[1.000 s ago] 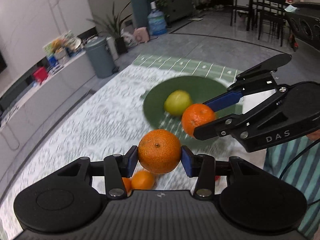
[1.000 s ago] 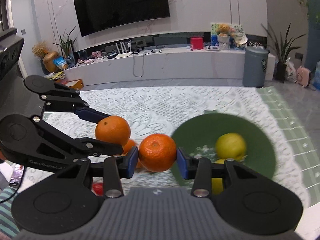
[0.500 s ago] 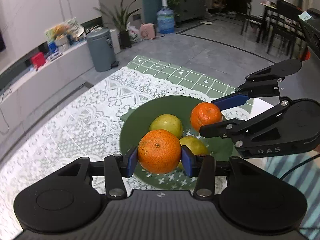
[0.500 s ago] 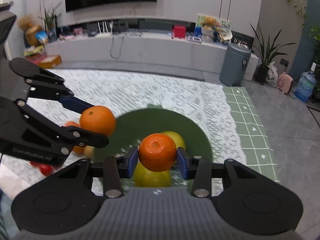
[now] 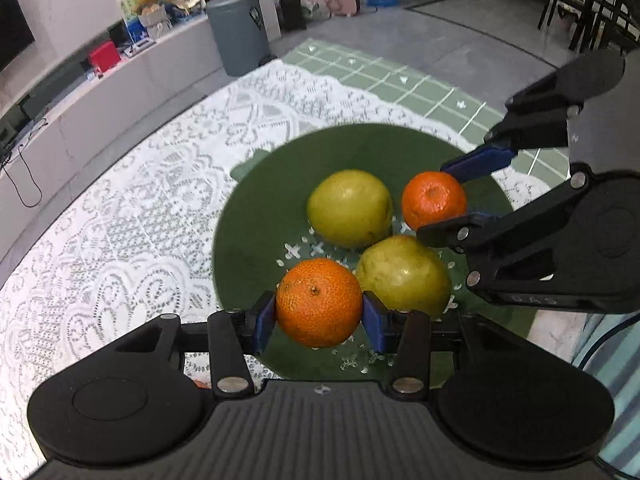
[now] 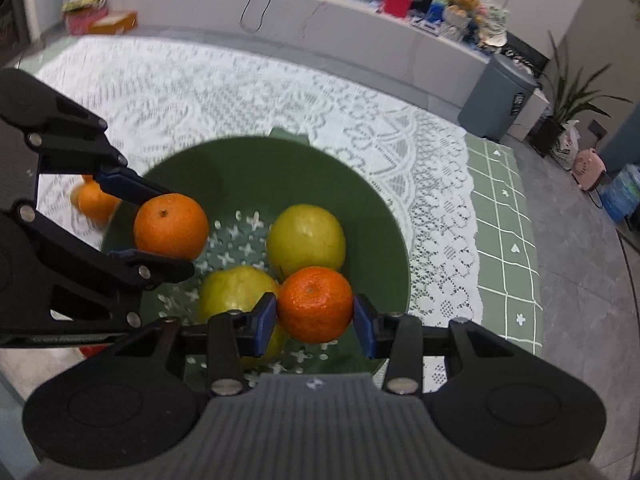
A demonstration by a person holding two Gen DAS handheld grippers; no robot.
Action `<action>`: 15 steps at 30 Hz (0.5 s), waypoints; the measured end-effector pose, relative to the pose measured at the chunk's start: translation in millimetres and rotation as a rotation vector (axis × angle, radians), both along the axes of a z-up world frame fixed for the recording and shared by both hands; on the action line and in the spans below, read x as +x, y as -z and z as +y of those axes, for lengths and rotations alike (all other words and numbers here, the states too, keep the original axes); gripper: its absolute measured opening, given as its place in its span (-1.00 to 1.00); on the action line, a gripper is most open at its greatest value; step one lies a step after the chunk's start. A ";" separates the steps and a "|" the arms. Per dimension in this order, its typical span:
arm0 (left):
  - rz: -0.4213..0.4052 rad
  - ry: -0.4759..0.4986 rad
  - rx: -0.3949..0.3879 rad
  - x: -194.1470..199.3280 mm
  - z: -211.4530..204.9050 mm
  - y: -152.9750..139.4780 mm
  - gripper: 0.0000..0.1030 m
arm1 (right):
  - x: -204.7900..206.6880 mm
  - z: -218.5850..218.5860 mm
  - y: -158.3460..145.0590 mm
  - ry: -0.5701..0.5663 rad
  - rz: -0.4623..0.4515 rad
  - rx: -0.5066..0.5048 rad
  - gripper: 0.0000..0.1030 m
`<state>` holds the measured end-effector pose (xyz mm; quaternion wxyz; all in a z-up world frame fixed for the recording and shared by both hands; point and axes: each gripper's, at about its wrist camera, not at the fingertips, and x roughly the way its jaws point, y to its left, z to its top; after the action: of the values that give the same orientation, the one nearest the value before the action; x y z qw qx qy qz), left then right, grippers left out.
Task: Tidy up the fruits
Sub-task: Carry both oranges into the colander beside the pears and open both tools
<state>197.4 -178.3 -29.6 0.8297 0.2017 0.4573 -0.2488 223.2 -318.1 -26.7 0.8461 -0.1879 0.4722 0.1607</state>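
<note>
Orange mandarins are gripped, 1 between the blue pads of each gripper: the left gripper (image 5: 319, 316) is closed on the larger mandarin (image 5: 319, 302), the right gripper (image 6: 315, 320) on the smaller mandarin (image 6: 315, 304). Below and beyond both sets of fingers lies the green bowl (image 5: 256, 216), where 2 yellow-green fruits (image 5: 349, 208) are seen. Each mandarin is best lowered into a bare gap beside those fruits before the pads are parted, so that nothing is bumped or rolls.

A grey bin (image 5: 239, 31) stands by a long white low cabinet (image 6: 360, 36) on grey floor tiles (image 5: 460, 40).
</note>
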 end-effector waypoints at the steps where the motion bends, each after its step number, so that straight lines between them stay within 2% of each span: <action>1: 0.003 0.004 0.007 1.4 -1.8 2.7 0.01 | 1.8 0.6 1.2 -0.006 0.005 -0.012 -0.24; 7: 0.042 0.023 0.016 8.8 -2.1 13.3 0.01 | 11.1 1.0 9.1 -0.033 0.039 -0.065 -0.23; 15: 0.052 0.043 0.036 18.3 -4.1 16.7 0.01 | 18.0 3.6 20.9 -0.080 0.079 -0.124 -0.23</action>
<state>215.7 -182.4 -46.3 0.8082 0.2198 0.4789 -0.2631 241.2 -314.5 -47.6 0.8064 -0.2523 0.5064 0.1722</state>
